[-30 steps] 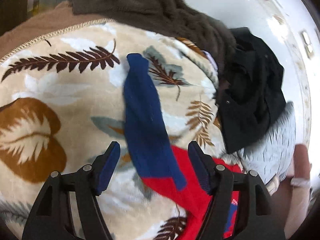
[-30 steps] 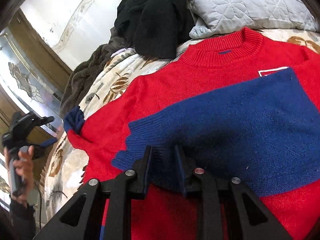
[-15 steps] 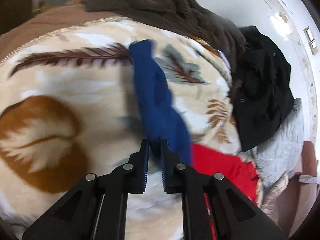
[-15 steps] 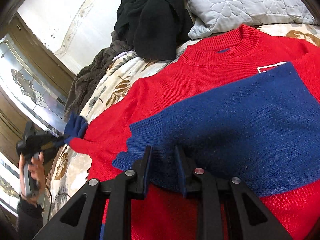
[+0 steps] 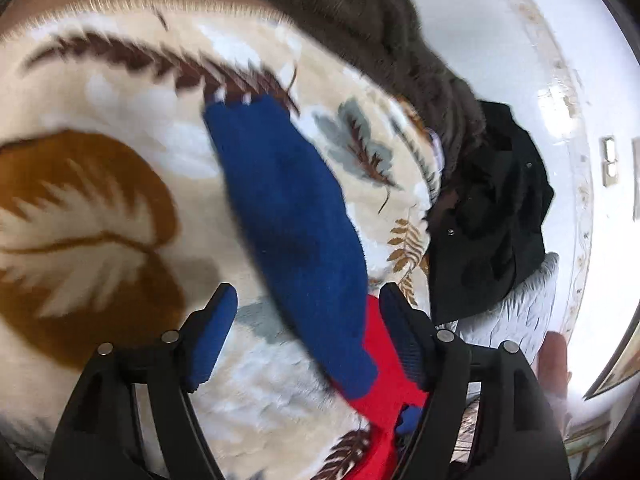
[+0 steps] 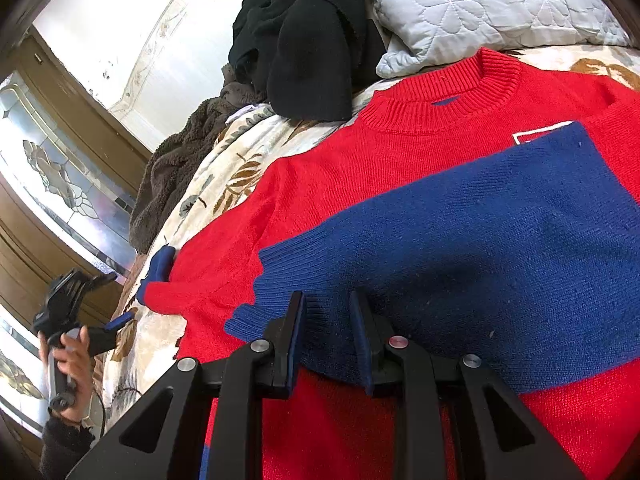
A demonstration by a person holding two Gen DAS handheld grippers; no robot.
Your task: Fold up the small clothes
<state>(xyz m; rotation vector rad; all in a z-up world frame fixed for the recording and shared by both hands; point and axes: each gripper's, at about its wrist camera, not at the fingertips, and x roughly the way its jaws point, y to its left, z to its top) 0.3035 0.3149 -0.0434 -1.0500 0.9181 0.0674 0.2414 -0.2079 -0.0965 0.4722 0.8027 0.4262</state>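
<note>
Your left gripper (image 5: 308, 332) tilts down over the leaf-print blanket (image 5: 100, 208), jaws just reopened and spread wide, with the sweater's blue sleeve (image 5: 288, 216) lying loose between them, released. Your right gripper (image 6: 326, 344) sits at bottom center, pinching the folded-over blue sleeve (image 6: 460, 264) on the red sweater (image 6: 360, 152). Your left hand (image 6: 66, 364) grips its handle at the lower left.
</note>
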